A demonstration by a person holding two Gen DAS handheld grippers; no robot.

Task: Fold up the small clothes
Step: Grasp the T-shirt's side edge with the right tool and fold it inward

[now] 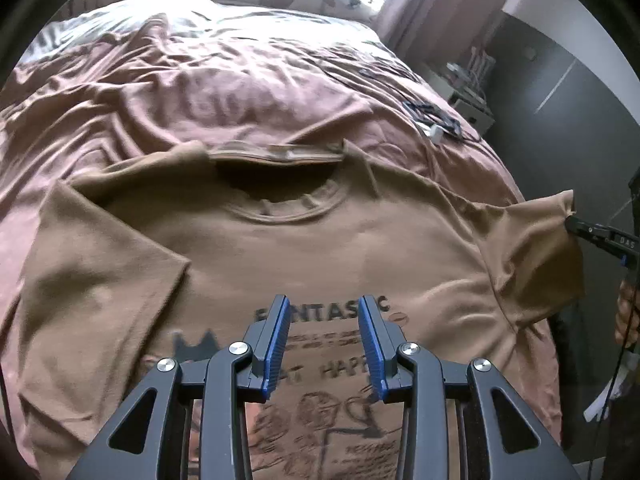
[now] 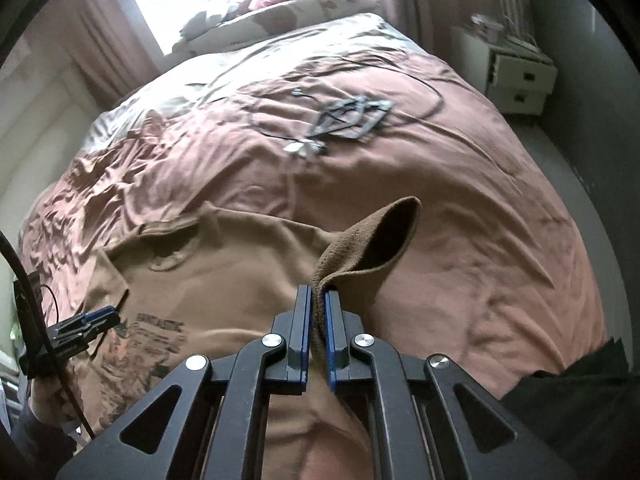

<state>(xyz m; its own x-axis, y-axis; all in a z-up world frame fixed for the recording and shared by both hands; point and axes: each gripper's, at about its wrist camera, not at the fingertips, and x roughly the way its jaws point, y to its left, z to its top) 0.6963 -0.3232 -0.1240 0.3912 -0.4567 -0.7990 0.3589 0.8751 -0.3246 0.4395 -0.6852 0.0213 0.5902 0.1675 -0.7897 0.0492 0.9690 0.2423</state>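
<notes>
A tan T-shirt [image 1: 300, 248] with a dark "FANTASTIC" print lies face up on the bed, collar towards the far end. My left gripper [image 1: 323, 300] hovers over the print with its blue pads apart and nothing between them. It also shows at the left of the right wrist view as the left gripper [image 2: 108, 314]. My right gripper [image 2: 318, 290] is shut on the edge of the shirt's right sleeve [image 2: 372, 240], which is lifted off the bed and curls open. The left wrist view shows that right gripper [image 1: 572, 222] pinching the sleeve [image 1: 532, 248] at the far right.
A wrinkled pinkish-brown duvet [image 2: 460, 208] covers the bed. Black cables and a grey frame-like object [image 2: 348, 118] lie on it beyond the shirt. Pillows [image 2: 280, 20] sit at the far end by a window. A white drawer unit [image 2: 516, 76] stands to the right of the bed.
</notes>
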